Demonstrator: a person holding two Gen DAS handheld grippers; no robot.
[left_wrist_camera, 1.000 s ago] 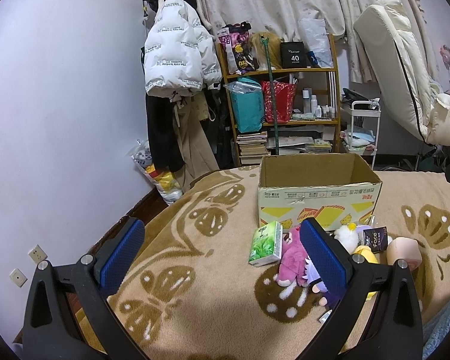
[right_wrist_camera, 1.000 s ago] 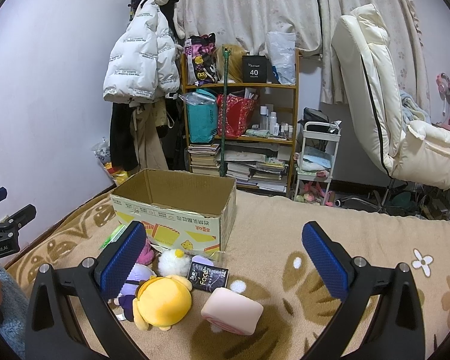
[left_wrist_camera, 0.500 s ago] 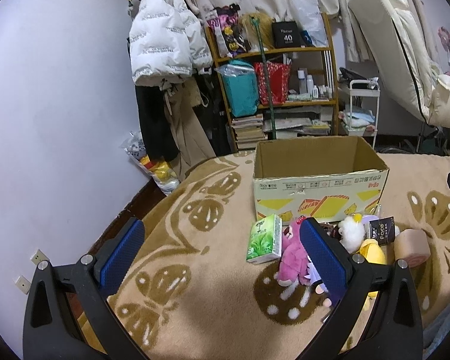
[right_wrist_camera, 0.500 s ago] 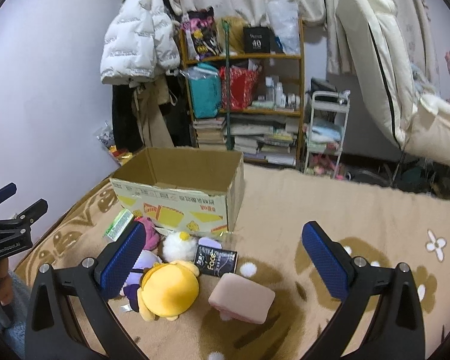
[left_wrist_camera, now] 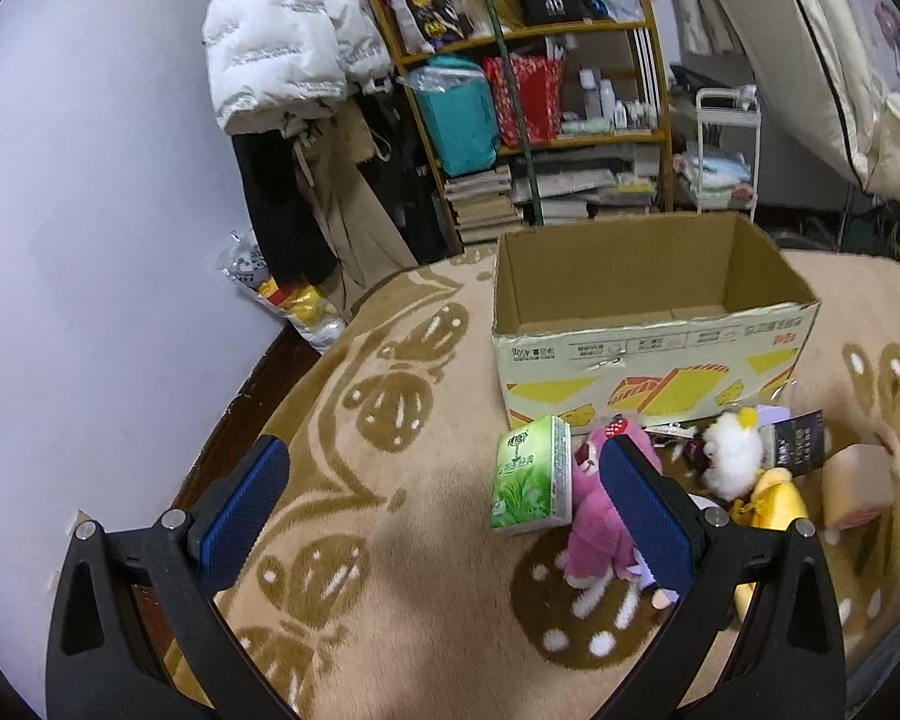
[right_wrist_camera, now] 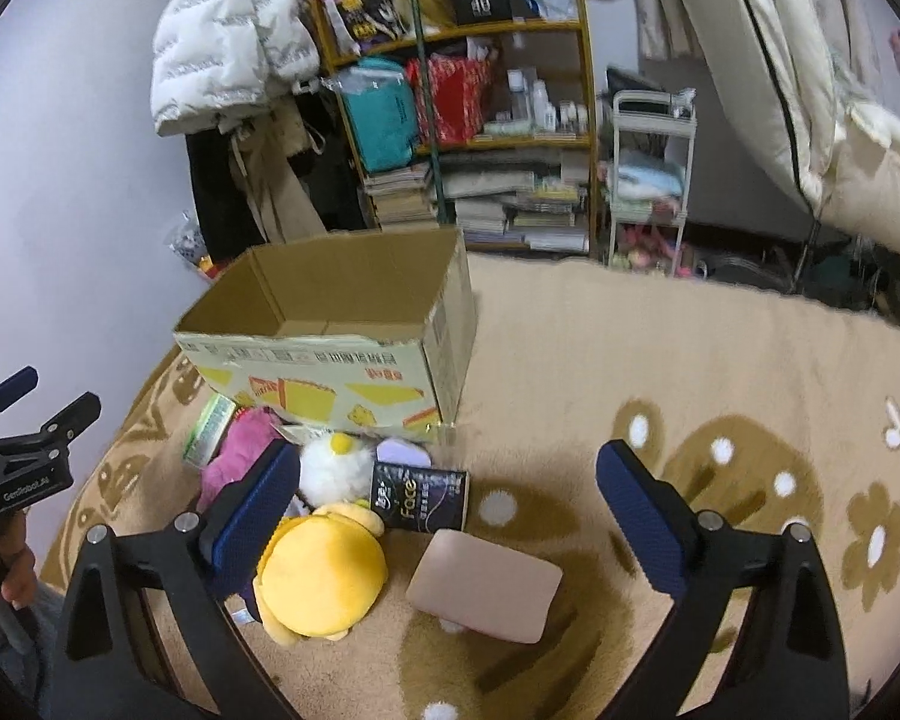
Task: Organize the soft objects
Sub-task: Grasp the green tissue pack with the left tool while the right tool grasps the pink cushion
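An open, empty cardboard box (left_wrist_camera: 648, 354) (right_wrist_camera: 342, 360) stands on the beige patterned blanket. In front of it lie a green tissue pack (left_wrist_camera: 531, 474) (right_wrist_camera: 209, 427), a pink plush (left_wrist_camera: 600, 516) (right_wrist_camera: 240, 450), a white fluffy toy (left_wrist_camera: 729, 453) (right_wrist_camera: 333, 465), a yellow plush (left_wrist_camera: 768, 498) (right_wrist_camera: 318, 576), a dark "Face" tissue pack (left_wrist_camera: 801, 438) (right_wrist_camera: 420, 495) and a pinkish soft block (left_wrist_camera: 858, 483) (right_wrist_camera: 483, 585). My left gripper (left_wrist_camera: 444, 510) is open and empty, above the blanket left of the pile. My right gripper (right_wrist_camera: 450, 516) is open and empty, above the pile.
A shelf (left_wrist_camera: 540, 90) packed with books and bags stands behind the box beside hanging coats (left_wrist_camera: 282, 48). A white trolley (right_wrist_camera: 648, 174) and a cream recliner (right_wrist_camera: 810, 90) stand at the right. The blanket's left edge (left_wrist_camera: 282, 396) drops to the floor by the wall.
Both grippers have tilted downward and moved closer to the box and the pile. Both stay open and empty. No object has moved.
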